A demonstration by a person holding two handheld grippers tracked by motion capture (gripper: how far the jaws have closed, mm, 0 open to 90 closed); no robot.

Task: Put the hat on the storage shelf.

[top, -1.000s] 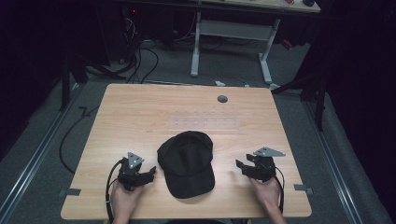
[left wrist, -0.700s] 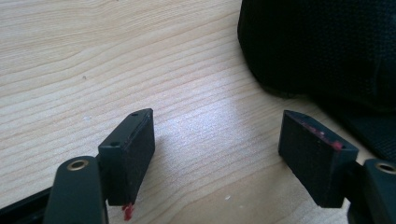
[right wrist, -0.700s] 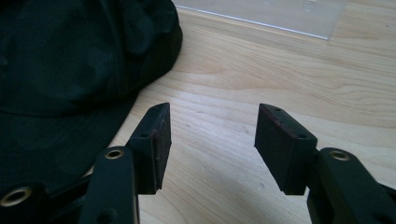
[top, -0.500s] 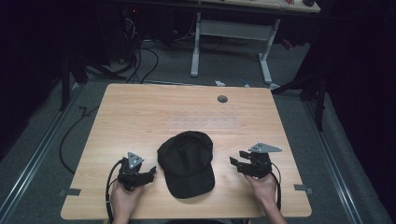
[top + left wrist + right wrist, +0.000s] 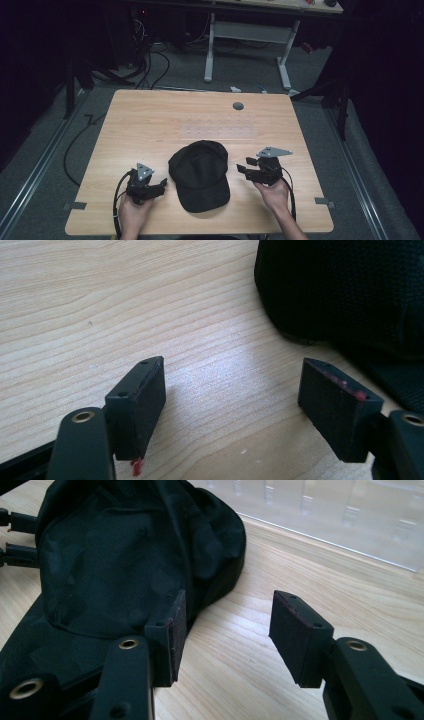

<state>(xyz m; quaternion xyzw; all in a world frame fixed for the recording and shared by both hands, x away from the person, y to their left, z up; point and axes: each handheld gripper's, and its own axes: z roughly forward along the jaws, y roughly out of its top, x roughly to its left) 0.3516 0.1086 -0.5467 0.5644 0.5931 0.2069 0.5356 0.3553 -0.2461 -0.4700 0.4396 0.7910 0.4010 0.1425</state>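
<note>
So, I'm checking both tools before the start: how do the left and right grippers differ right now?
The left gripper sits low by the black cap's brim side; the right gripper sits farther up the table, beside its crown. In their own views, the left's jaws stand wider apart than the right's. Both are open, empty and point toward the cap.

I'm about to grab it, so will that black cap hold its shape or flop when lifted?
The black cap looks like soft fabric, its crown creased in the right gripper view, so it would probably sag. The flat brim likely stays stiffer. It seems light, so a push may slide it on the smooth table.
</note>
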